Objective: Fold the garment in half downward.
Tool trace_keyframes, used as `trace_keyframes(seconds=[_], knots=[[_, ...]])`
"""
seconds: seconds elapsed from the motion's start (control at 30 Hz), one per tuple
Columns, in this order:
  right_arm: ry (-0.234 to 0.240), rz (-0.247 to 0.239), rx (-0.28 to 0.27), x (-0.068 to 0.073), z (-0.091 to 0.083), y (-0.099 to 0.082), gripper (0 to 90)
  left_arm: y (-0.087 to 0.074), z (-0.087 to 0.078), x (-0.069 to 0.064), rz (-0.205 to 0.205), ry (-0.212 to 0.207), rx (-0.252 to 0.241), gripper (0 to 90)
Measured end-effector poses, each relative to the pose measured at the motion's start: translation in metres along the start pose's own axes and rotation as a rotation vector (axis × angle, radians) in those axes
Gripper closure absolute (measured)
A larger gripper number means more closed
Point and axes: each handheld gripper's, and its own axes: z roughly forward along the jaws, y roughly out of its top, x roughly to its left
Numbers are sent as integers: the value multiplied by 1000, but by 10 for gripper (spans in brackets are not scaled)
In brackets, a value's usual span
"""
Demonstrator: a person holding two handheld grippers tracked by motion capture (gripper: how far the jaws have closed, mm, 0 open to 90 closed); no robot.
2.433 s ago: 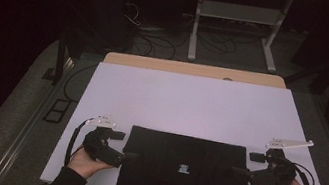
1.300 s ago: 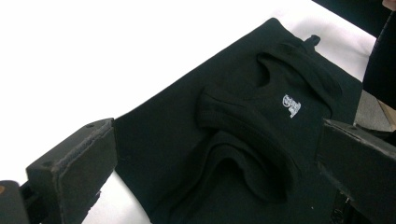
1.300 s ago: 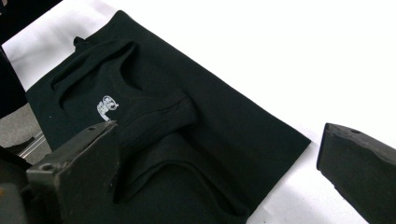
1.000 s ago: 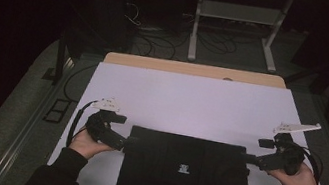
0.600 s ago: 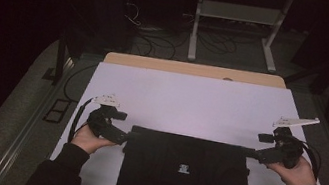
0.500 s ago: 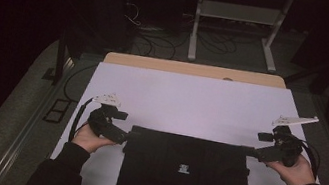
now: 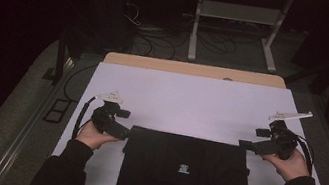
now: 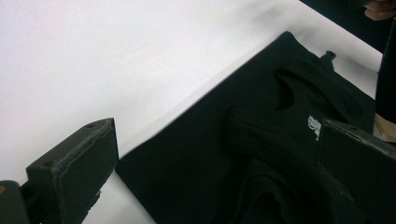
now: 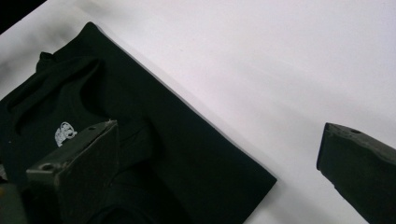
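Table: a white sheet was seen spread flat and smooth over the top, with a bare strip of pale wood left showing along the far edge
Room: dim surroundings were recorded; a grey floor, loose cables and a light metal stand were seen beyond the table
Garment: a black cloth piece, folded to a rough rectangle, was laid on the near middle of the sheet, its near edge at the table's front; a matte, soft weave, shallow folds and a small white printed mark at its centre were noted
Left gripper: it was held at the garment's far left corner; in the left gripper view its jaws were spread wide, nothing pinched, with the corner lying on the sheet between them
Right gripper: it was held at the far right corner; in the right gripper view the jaws were likewise spread apart, the corner lying between them on the sheet
Hands: dark sleeves were seen entering from the near edge
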Motion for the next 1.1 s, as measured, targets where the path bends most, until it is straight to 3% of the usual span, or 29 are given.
trace_keyframes(seconds=[0.13,0.27,0.93,1.1], knots=[[-3,-11,15,-1,5,0,0,-1,5,5,4,15,7,0],[-5,-19,22,-1,9,0,0,-1,11,9,-13,-10,-12,0],[-7,8,70,-14,24,-11,0,-13,30,25,4,38,52,0],[-5,5,81,-16,26,-13,0,-17,32,29,-7,29,54,0]])
